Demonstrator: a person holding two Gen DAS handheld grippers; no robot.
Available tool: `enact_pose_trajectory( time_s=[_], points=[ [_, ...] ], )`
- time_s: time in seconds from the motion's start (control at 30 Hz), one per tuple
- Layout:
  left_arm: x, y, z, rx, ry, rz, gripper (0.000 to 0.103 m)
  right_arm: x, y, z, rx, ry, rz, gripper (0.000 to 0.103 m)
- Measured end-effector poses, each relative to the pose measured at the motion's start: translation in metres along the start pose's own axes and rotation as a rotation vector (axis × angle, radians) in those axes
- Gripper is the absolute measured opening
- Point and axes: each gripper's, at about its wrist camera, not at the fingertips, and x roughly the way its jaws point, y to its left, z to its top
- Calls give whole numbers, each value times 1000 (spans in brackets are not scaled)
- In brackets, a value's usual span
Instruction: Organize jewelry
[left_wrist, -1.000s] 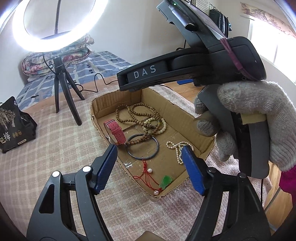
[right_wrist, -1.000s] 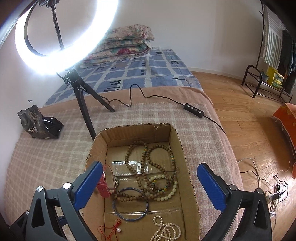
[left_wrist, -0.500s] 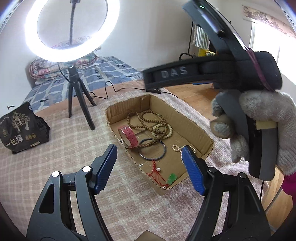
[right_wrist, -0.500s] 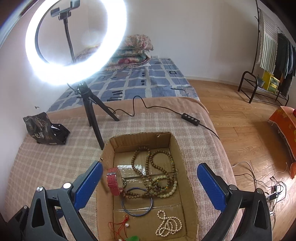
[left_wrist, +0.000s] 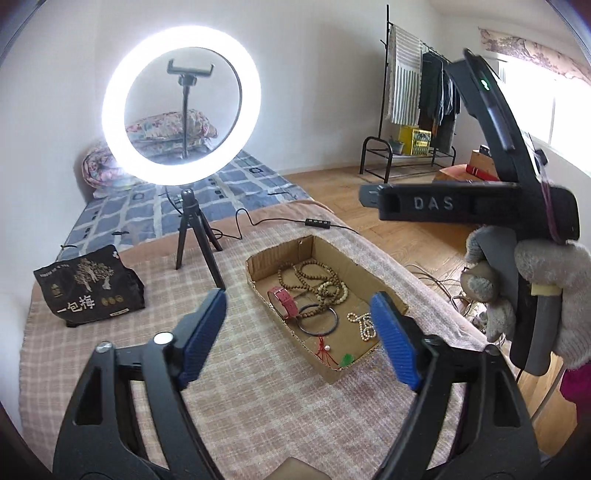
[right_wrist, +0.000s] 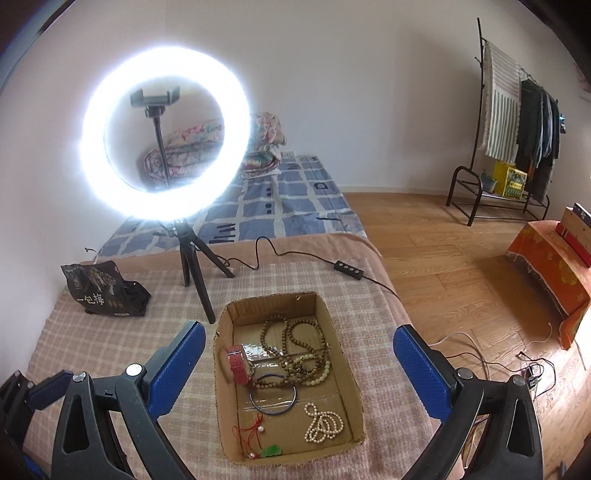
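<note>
- The left gripper (left_wrist: 299, 332) hangs above the checked blanket (left_wrist: 110, 354) with its blue pads spreading apart and nothing between them.
- The right gripper (right_wrist: 295, 365) stands wide apart too, empty, its blue fingers (right_wrist: 177, 365) framing the cardboard box from above; a knit-gloved hand (left_wrist: 535, 291) holds its black handle, marked DAS, at the right of the left wrist view.
- A shallow cardboard box (right_wrist: 343, 354) lies on the blanket near the bed's right edge, and all the jewelry is inside it.
- At the far end of the box sits a long strand of brown wooden beads (right_wrist: 291, 339), looped over itself, with a paler bead strand (right_wrist: 319, 374) tangled at its near side.
- A red watch strap (right_wrist: 238, 363) stands on edge against the box's left wall.
- A dark bangle (right_wrist: 272, 398) lies flat in the middle, touching the wooden beads.
- A pearl necklace (right_wrist: 323, 424) is coiled near the front right corner.
- A red cord with small pearls (right_wrist: 253, 432) and a green pendant (right_wrist: 271, 450) lie at the front left corner.
- A lit ring light (right_wrist: 166, 147) on a small black tripod (right_wrist: 195, 266) stands beyond the box, its cable and inline switch (right_wrist: 349, 269) trailing to the right.
- A black printed bag (right_wrist: 103, 291) rests on the blanket at the left.
- A clothes rack (right_wrist: 517, 147) stands against the far wall on the wooden floor (right_wrist: 443, 258).
</note>
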Motion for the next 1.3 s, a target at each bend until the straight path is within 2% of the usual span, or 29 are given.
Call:
enact_pose_trajectory(
  time_s=[0.3, 0.5, 0.8, 0.9, 1.07, 1.3],
  points=[
    [-51, 10, -5, -20, -24, 28, 89, -59, 9, -26, 9, -50, -25, 103],
    [-69, 19, -16, -46, -23, 39, 89, -78, 16, -54, 17, -45, -27, 103],
    [-83, 22, -28, -45, -34, 76, 91, -89, 20, -80, 26, -60, -30, 103],
    [-84, 21, -30, -36, -36, 80, 101, -88, 17, -85, 42, -68, -34, 103],
    [-84, 20, -31, -26, -45, 110, 102, -80, 10, -91, 64, -49, -27, 103],
    [-75, 18, -34, -8, -16, 133, 103, -75, 1, -95, 102, -52, -34, 103]
  ],
)
